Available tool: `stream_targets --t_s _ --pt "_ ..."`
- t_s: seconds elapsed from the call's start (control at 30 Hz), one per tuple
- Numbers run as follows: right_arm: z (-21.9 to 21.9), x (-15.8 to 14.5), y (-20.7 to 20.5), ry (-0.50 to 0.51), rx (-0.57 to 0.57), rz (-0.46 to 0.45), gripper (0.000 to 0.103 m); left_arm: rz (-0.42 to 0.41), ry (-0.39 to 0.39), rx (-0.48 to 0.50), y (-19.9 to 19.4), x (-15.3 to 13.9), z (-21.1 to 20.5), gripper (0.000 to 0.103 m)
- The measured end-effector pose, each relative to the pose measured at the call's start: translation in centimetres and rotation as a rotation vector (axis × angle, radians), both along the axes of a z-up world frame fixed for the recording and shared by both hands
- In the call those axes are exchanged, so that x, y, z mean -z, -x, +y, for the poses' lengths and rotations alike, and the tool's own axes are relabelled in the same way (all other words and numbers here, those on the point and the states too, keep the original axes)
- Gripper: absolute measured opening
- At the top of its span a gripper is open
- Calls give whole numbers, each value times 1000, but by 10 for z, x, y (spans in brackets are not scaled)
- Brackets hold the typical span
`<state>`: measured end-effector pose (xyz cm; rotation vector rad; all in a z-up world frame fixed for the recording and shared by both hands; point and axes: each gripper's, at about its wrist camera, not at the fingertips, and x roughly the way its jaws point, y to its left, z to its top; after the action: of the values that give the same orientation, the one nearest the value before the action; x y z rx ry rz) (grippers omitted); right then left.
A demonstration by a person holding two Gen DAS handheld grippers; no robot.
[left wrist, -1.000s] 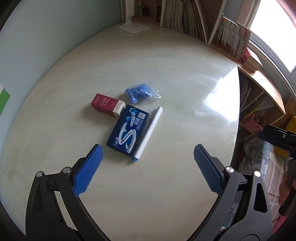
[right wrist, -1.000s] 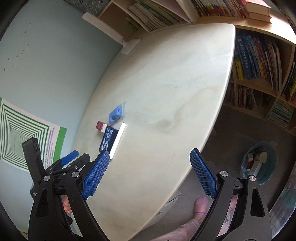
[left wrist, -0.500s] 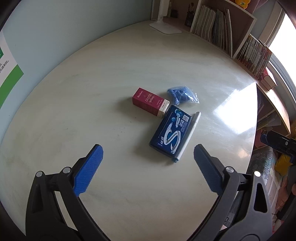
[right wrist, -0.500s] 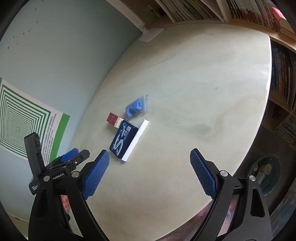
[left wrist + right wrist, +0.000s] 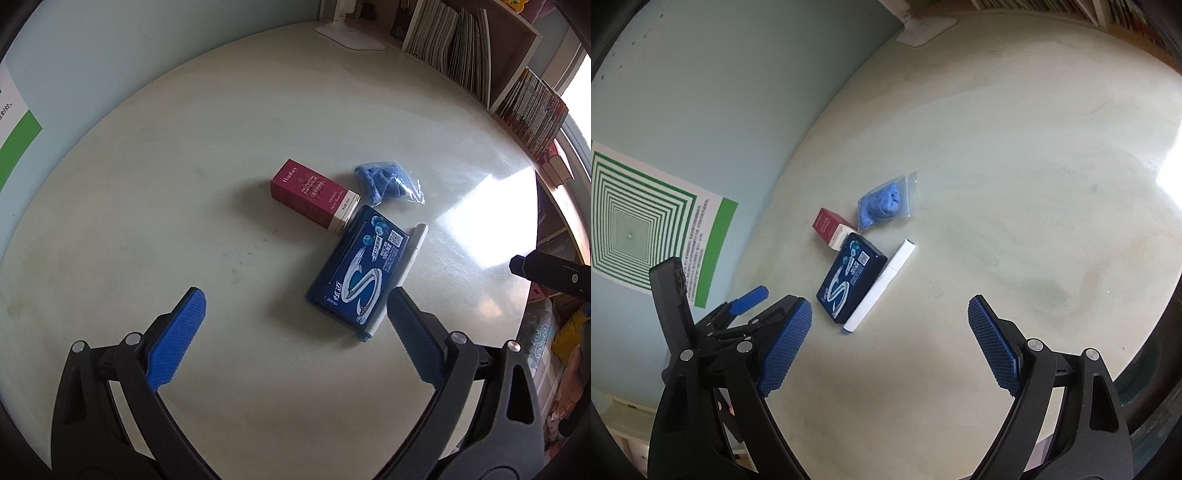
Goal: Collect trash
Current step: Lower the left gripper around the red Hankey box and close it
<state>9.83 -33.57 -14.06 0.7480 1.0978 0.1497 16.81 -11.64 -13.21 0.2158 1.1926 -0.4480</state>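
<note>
1. Four pieces of trash are gathered in one cluster on the pale bench [image 5: 147, 229]; the dark blue gum pack [image 5: 356, 269] is taken as the landmark.
2. Against the pack's far corner a red carton [image 5: 314, 195] is seen, a crumpled blue bag [image 5: 386, 181] lies just beyond the pack, and a white pen [image 5: 404, 269] is laid along the pack's right long side, touching it.
3. The pack's long axis is judged to run diagonally, from its near-left end to its far-right end, with the pen parallel to it.
4. The left gripper [image 5: 295, 321] is held with its jaws wide apart and nothing between them; the pack's near end lies just ahead of it, beside the right finger.
5. The right gripper [image 5: 890, 332] is also held apart and empty, its jaws having just been closing a little; in its view the pack [image 5: 851, 280] and pen [image 5: 882, 288] lie ahead, towards its left finger.
6. The left gripper is judged the nearer one, and a turn across the pack's short width is probably needed before closing.
</note>
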Motion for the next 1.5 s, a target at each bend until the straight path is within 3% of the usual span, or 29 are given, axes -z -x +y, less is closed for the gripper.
stream_targets --t_s 0.4,1.2,1.3,1.5 --pt "6 11 -30 7 -10 28 71 39 22 -6 -24 13 -7 96" --pt "3 38 -121 -16 -95 106 70 118 55 -130 -102 42 -31 96" --pt "6 41 -129 -19 -102 113 70 131 49 -143 -105 50 -29 91" --pt "22 47 -137 6 -127 111 66 75 -3 -124 -98 50 -24 65"
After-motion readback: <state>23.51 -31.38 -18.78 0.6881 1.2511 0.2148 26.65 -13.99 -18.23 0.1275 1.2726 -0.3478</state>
